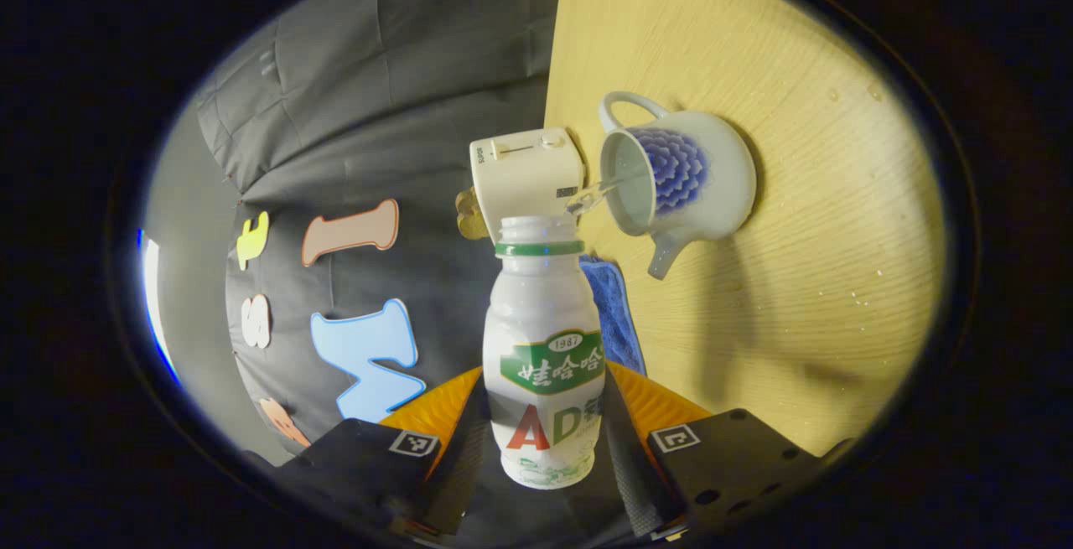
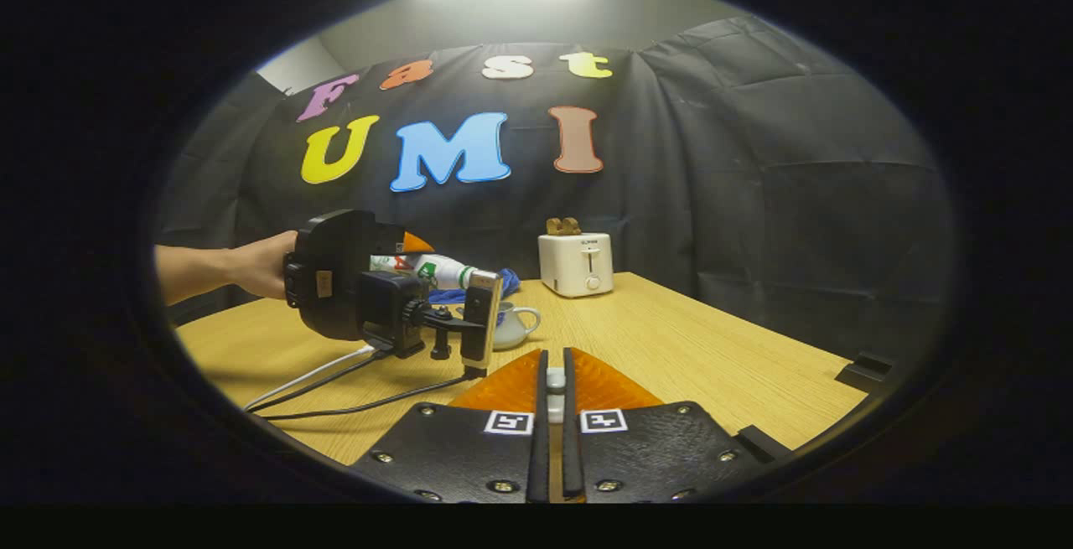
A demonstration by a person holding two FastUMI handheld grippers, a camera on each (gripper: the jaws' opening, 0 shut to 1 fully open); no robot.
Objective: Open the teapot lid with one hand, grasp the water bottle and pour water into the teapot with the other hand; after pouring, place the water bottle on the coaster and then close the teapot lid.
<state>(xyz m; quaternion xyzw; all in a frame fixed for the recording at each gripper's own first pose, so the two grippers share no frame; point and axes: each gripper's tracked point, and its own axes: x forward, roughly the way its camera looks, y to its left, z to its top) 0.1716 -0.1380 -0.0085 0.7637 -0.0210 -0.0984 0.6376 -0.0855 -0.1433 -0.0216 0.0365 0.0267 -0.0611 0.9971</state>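
Note:
My left gripper (image 1: 545, 381) is shut on a white water bottle (image 1: 545, 323) with a green label and no cap. The bottle is tipped over, and a thin stream of water (image 1: 599, 191) runs from its mouth into the open teapot (image 1: 679, 184). The teapot is white with a blue flower, stands lidless on the wooden table (image 1: 821, 197), and shows again as the teapot (image 2: 511, 324) in the right gripper view. There a hand holds the left gripper (image 2: 415, 251) and bottle (image 2: 440, 268) above it. My right gripper (image 2: 555, 356) is shut on a small white piece (image 2: 555, 381), apparently the teapot lid, held apart from the pot.
A white toaster (image 2: 576, 262) with bread in it stands at the table's back edge, close behind the teapot. A blue cloth (image 1: 612, 314) lies beside the pot. Cables (image 2: 335, 377) trail across the table from the left gripper. Black blocks (image 2: 863, 371) sit at the table's right edge.

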